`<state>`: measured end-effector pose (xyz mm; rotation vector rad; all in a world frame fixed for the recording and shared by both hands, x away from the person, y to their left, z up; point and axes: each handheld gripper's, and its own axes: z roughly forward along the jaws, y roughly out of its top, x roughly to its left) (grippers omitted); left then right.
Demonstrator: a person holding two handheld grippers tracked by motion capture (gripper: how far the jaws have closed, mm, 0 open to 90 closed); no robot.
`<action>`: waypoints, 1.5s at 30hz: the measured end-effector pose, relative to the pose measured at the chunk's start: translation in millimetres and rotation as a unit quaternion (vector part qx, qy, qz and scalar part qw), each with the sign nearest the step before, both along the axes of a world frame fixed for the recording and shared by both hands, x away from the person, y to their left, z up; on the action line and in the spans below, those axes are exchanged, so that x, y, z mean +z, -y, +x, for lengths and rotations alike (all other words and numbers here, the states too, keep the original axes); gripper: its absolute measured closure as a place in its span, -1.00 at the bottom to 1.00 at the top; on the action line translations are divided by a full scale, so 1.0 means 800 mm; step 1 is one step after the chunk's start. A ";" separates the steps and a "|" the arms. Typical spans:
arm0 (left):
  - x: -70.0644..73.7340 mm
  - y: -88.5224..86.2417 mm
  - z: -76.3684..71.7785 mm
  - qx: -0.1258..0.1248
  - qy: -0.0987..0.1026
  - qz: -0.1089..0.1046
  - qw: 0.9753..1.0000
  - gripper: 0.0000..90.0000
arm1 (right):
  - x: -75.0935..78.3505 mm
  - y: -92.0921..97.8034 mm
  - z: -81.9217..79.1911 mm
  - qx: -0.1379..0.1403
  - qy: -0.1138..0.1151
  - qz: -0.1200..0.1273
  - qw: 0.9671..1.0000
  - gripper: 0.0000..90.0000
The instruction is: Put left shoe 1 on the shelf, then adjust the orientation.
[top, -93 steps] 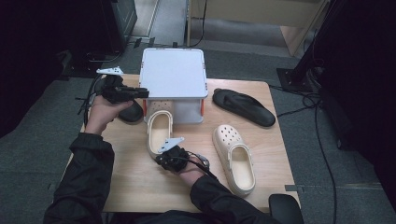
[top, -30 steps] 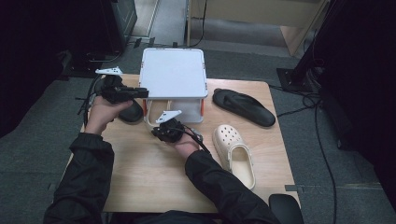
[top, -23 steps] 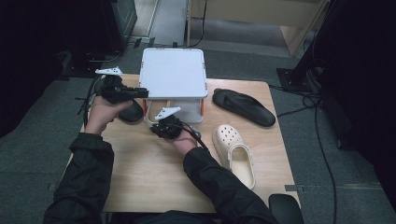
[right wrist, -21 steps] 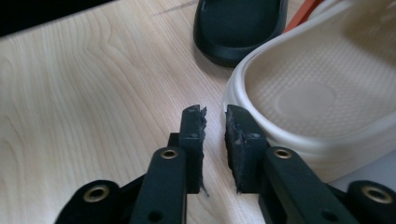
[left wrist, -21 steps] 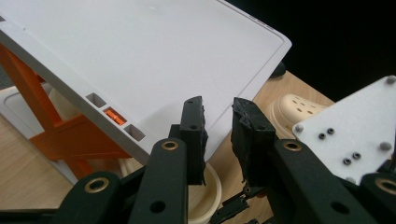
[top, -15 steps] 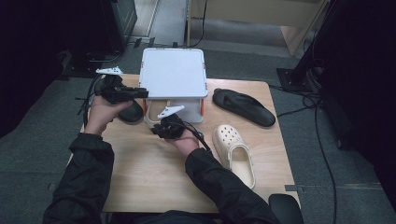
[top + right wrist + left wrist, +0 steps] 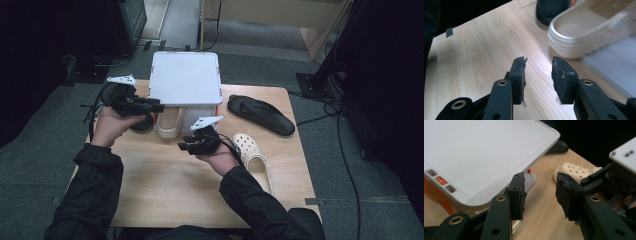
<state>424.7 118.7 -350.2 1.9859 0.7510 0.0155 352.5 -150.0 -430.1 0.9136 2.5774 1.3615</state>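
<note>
Packing the cream clog (image 7: 168, 122) into the white box (image 7: 186, 80) was underway; the empty, parted right gripper (image 7: 186, 146) was held beside it, and a push was needed next.

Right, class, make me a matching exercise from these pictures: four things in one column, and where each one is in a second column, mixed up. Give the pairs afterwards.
Things
1. white lid
2. black sandal
3. cream clog with holes
4. cream clog by the box

Places
A. lying on the table right of the right gripper
B. heel end sticking out from under the lid's front edge
C. flat on the far right part of the table
D. on top of the box, next to the left gripper

Pairs: 1-D, 2-C, 3-A, 4-B
</note>
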 end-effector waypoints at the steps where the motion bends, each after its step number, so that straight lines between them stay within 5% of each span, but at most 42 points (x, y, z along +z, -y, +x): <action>1: 0.001 0.003 -0.003 -0.003 0.000 0.000 1.000 0.29 | 0.004 0.007 -0.003 -0.004 0.002 -0.001 1.000 0.42; 12: -0.002 0.030 -0.016 -0.026 -0.009 0.000 1.000 0.27 | 0.022 0.078 -0.024 -0.033 0.005 0.001 0.999 0.38; 14: -0.009 0.032 -0.018 -0.017 -0.018 -0.016 1.000 0.27 | 0.026 0.099 -0.030 -0.045 0.009 0.001 0.999 0.38; 18: -0.020 0.038 -0.023 -0.012 -0.016 0.006 1.000 0.27 | 0.029 0.119 -0.034 -0.057 0.012 0.002 0.998 0.36; 24: -0.037 0.042 -0.039 -0.011 -0.008 0.008 1.000 0.25 | 0.023 0.162 -0.044 -0.079 0.016 -0.002 0.997 0.29; 33: -0.062 0.041 -0.060 -0.010 -0.004 0.010 1.000 0.23 | 0.018 0.193 -0.048 -0.098 0.011 -0.010 0.995 0.22; 45: -0.072 0.046 -0.059 -0.023 0.002 0.021 1.000 0.21 | 0.012 0.219 -0.054 -0.115 0.011 -0.020 0.993 0.09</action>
